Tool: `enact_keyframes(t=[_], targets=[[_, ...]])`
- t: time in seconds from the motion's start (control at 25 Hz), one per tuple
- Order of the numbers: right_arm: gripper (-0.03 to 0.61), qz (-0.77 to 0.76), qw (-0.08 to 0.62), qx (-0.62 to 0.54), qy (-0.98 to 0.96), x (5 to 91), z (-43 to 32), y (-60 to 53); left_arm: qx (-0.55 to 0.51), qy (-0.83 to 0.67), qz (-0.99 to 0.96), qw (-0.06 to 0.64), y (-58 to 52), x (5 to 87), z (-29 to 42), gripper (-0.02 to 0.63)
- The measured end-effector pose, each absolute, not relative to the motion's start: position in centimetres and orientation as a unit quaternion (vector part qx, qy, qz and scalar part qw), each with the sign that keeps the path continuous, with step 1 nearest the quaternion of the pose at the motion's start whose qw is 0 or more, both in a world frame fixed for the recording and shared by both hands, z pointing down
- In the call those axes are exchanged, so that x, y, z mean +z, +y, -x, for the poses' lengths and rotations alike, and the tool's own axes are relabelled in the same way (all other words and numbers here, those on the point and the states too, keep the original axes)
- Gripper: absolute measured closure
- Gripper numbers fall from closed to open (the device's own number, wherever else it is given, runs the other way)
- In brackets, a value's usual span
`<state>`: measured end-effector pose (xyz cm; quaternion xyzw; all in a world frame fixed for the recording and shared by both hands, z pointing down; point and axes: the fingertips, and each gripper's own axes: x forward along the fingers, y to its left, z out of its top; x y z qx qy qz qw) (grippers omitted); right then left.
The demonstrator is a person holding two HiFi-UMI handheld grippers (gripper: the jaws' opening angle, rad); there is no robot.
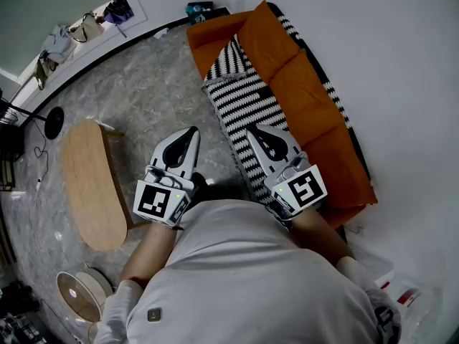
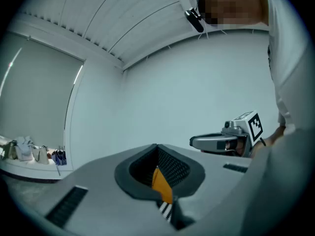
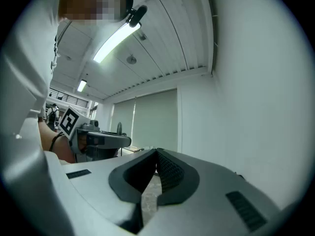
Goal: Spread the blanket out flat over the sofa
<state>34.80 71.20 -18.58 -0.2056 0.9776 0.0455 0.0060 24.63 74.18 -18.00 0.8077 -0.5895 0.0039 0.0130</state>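
In the head view an orange sofa (image 1: pixel 315 113) stands along the white wall. A black-and-white striped blanket (image 1: pixel 244 95) lies bunched on its seat and hangs over the front edge. My left gripper (image 1: pixel 192 131) is held in the air over the floor, just left of the blanket, jaws shut on nothing. My right gripper (image 1: pixel 252 130) hovers above the blanket's near part, also shut and empty. In the left gripper view the left gripper (image 2: pixel 157 147) points upward, with orange and stripes showing through the slit under its shut tips. The right gripper (image 3: pixel 157 152) points at the ceiling and wall.
An oval wooden coffee table (image 1: pixel 90 185) stands on the marble floor to the left. A lamp base (image 1: pixel 52 122) sits beyond it and a round device (image 1: pixel 79 292) lies near my feet. Bags (image 1: pixel 79 31) rest on a ledge at the far left.
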Motion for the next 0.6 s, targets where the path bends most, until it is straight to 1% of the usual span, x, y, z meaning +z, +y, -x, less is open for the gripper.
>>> enact_keyframes(t=[0.6], targets=[[0.551, 0.197, 0.004, 0.041, 0.98, -18.1, -34.2, 72.1, 0.003, -0.603, -0.798, 0.017, 75.8, -17.7, -23.3, 0.604]])
